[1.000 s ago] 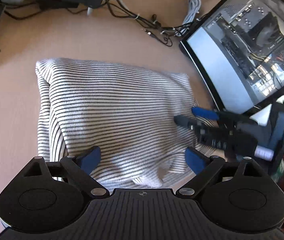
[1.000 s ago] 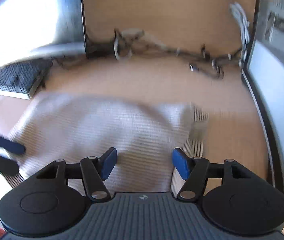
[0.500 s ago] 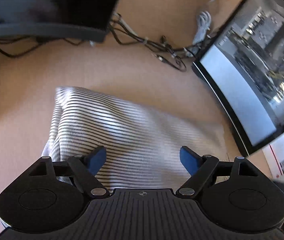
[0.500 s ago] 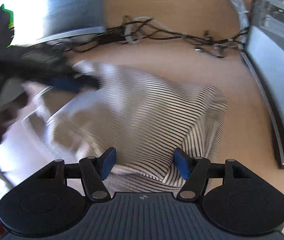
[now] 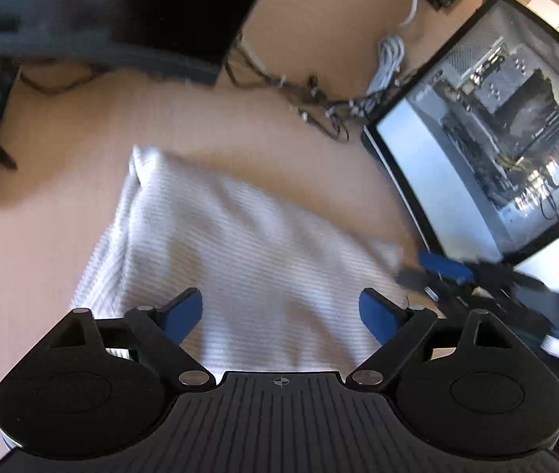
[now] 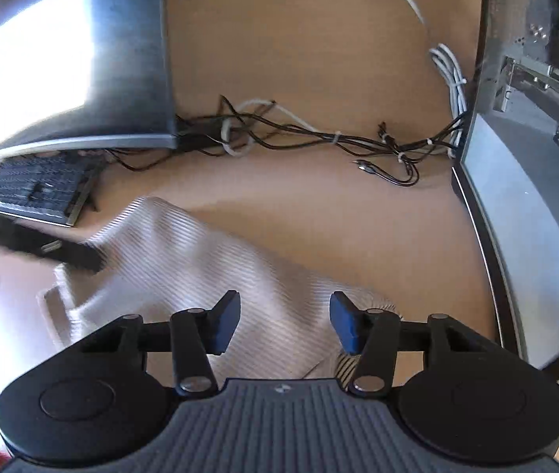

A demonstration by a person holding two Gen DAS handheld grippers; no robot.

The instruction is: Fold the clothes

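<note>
A black-and-white striped garment (image 5: 240, 252) lies folded into a rough rectangle on the tan desk; it also shows in the right wrist view (image 6: 200, 264), blurred by motion. My left gripper (image 5: 281, 315) is open and empty above the garment's near edge. My right gripper (image 6: 284, 321) is open and empty over the garment's near right part. In the left wrist view the right gripper (image 5: 437, 272) sits at the garment's right corner. In the right wrist view the left gripper (image 6: 74, 254) sits at the garment's left edge.
A monitor (image 6: 66, 71) and a keyboard (image 6: 35, 193) stand at the back left. An open computer case (image 5: 496, 130) stands to the right. Tangled cables (image 6: 318, 138) lie on the desk (image 6: 318, 216) behind the garment.
Both grippers have drawn back from the garment and stayed open. The right gripper has come back into the left wrist view at the garment's right corner. The garment looks unmoved.
</note>
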